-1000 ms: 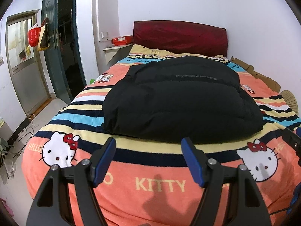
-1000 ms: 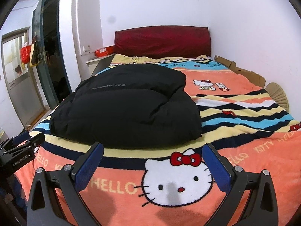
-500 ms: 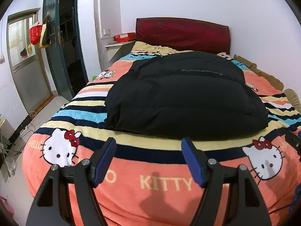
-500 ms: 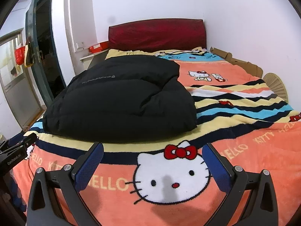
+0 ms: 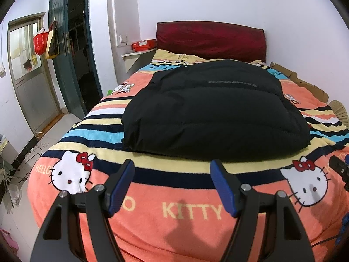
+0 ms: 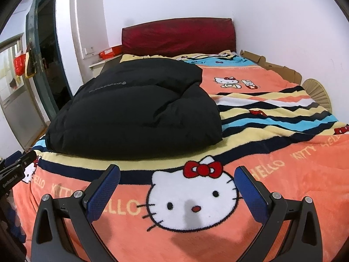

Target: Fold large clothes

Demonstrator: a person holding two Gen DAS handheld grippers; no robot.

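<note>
A black puffy jacket (image 5: 213, 113) lies folded into a thick bundle on the bed, over an orange striped cartoon-cat blanket (image 5: 192, 214). In the right wrist view the same jacket (image 6: 135, 111) sits left of centre on the blanket (image 6: 283, 196). My left gripper (image 5: 173, 170) is open, hovering above the blanket just short of the jacket's near edge, holding nothing. My right gripper (image 6: 177, 172) is open too, empty, over a cat face at the foot of the bed. Each gripper shows at the edge of the other's view.
A dark red headboard (image 5: 210, 40) stands against the white back wall. A doorway and green door (image 5: 72, 65) open on the left, with floor and cables (image 5: 39, 144) beside the bed. Cardboard (image 6: 270, 65) and a woven fan (image 6: 317, 91) lie along the right wall.
Both grippers have risen and drawn back slightly, so the jacket sits a little lower in the views. The jacket has not moved, and both grippers stayed open.
</note>
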